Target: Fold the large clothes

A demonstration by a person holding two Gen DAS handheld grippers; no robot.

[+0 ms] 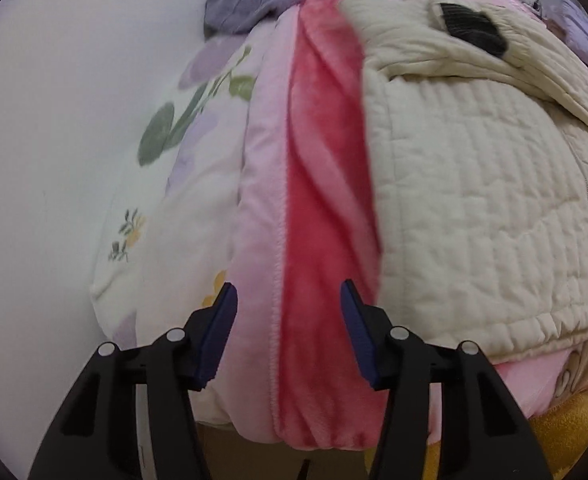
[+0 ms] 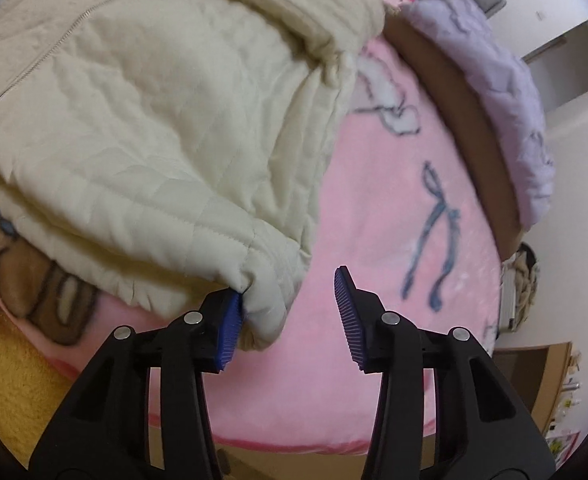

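A cream quilted zip jacket (image 1: 474, 200) lies spread on a pink blanket (image 1: 318, 208) on a bed, with a dark patch near its collar (image 1: 474, 30). My left gripper (image 1: 289, 292) is open and empty, hovering over the pink blanket's folds just left of the jacket's hem. In the right wrist view the jacket (image 2: 134, 120) fills the upper left. My right gripper (image 2: 288, 284) is open, and a corner of the jacket's hem (image 2: 262, 304) sits between the fingers, touching the left pad (image 2: 232, 320).
A floral white quilt (image 1: 182, 184) lies left of the pink blanket by the wall. A grey garment (image 1: 250, 0) lies at the far end. A lilac quilt (image 2: 506, 92) and brown headboard edge (image 2: 466, 120) are at right. A yellow towel (image 2: 10, 376) lies at lower left.
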